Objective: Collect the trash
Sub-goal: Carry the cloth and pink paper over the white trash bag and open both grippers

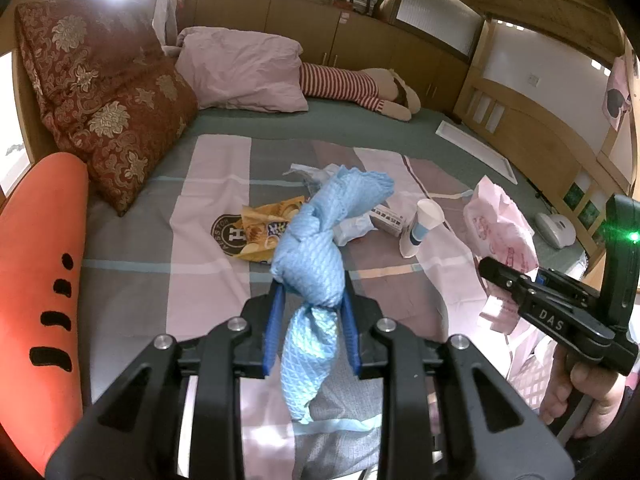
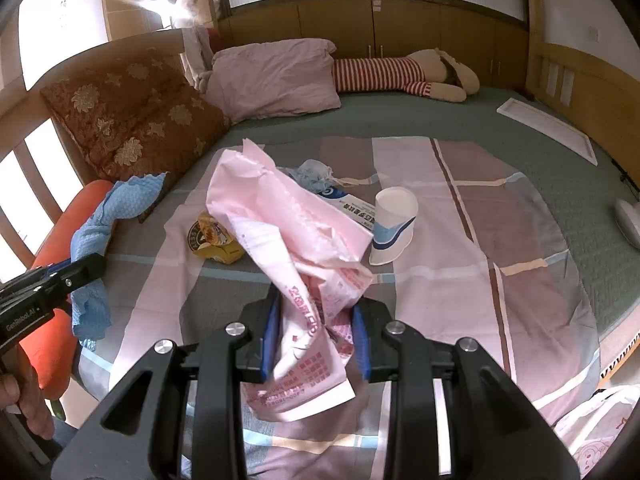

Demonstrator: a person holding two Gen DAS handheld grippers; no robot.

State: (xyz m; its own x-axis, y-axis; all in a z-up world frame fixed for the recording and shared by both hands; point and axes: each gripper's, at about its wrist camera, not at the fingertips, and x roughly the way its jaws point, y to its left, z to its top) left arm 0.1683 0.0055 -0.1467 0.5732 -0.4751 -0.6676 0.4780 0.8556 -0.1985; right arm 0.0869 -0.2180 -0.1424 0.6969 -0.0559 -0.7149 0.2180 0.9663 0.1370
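- the left gripper [image 1: 310, 300] is clenched on a blue cloth [image 1: 316, 252]; the blue pads pinch its bunched middle, one end standing up beyond the fingers and the other hanging down toward the camera.
- the right gripper [image 2: 316, 312] is clamped on a pink bag [image 2: 288, 232]; the crumpled plastic rises above the fingers and a printed end droops below them.
- in the left view the right gripper sits off to the right with the bag in its tip, a hand [image 1: 592, 392] under its handle.
- in the right view the left gripper is at the left edge, the cloth draped over its tip, a hand [image 2: 28, 396] below it.
- both grippers hang over a bed [image 1: 132, 248] with a patchwork sheet of pink, grey and mauve.
- trash lies on the sheet beyond the fingers: a yellow wrapper [image 2: 216, 240], a white box [image 2: 356, 208] with print, a paper cup [image 2: 394, 220] lying tilted with a blue band, and crumpled pale-blue stuff [image 2: 316, 172] farther back.
- the cup touches the box end; the wrapper lies apart to the left.
- along the bed's left edge: an orange cushion [image 1: 36, 280] with black marks and a red floral pillow [image 1: 108, 100].
- at the far side: a pink pillow [image 1: 244, 72] and a striped plush toy [image 1: 352, 84].
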